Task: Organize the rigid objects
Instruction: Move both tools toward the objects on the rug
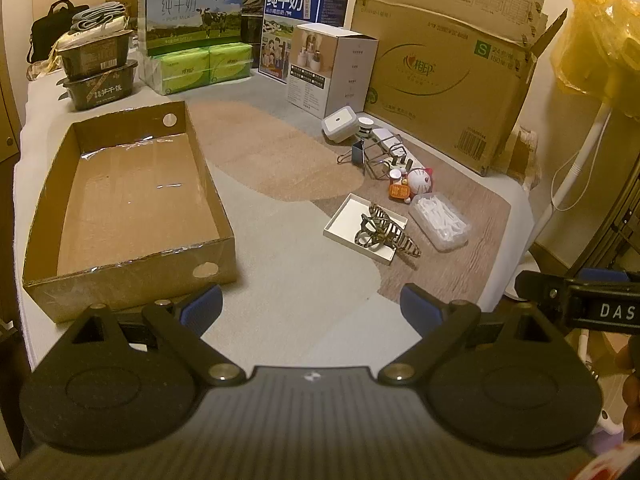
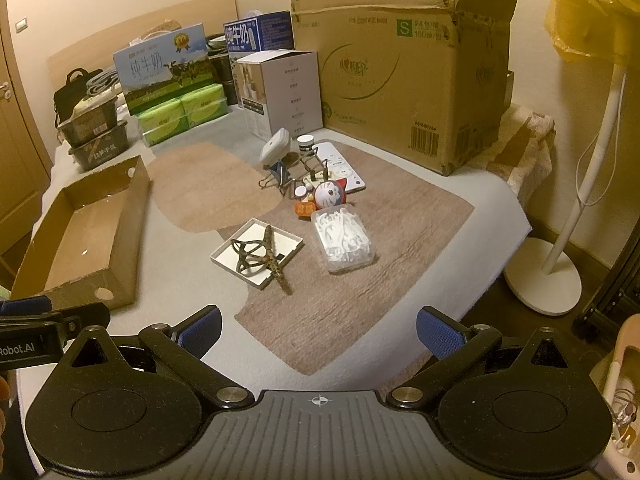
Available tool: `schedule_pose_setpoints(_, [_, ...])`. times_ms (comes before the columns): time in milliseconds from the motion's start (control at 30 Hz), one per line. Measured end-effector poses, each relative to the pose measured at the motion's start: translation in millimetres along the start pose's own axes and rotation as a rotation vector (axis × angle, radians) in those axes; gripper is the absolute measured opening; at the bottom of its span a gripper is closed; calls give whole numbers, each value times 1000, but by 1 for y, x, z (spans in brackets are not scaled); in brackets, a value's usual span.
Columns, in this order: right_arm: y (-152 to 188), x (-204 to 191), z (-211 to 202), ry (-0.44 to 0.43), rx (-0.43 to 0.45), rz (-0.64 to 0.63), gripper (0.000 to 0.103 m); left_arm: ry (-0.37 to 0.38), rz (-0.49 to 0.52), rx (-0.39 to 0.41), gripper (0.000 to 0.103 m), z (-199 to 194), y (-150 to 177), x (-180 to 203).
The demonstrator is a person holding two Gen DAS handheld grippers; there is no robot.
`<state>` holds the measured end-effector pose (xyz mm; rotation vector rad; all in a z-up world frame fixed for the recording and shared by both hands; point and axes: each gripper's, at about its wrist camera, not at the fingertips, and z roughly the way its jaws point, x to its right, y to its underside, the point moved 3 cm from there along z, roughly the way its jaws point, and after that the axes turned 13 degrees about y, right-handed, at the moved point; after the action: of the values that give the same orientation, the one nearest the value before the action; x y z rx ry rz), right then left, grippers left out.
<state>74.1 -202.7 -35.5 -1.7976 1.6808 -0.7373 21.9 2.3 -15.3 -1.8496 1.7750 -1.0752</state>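
Where "DAS" marks right tool (image 1: 600, 304), "PURE MILK" carton (image 1: 192, 10)

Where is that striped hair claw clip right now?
In both wrist views the striped hair claw clip lies across the shallow white tray, left of the clear plastic box of white picks.

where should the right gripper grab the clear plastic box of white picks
Across its two long side walls, near the middle, coming down from above. The clear plastic box lies flat on the mat, low and rectangular. Its short width looks narrower than the open right gripper. The cat figurine crowds its far end, so I would stay toward the middle or near end.
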Motion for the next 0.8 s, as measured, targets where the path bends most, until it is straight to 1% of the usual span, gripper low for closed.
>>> schedule_pose_setpoints(567, [-5,6,0,9,4,8,103,-4,2,6,95,0,-3,-1])
schedule_pose_setpoints(800, [-2,10,4,16,11,12,103,20,16,10,95,7,-11,-2])
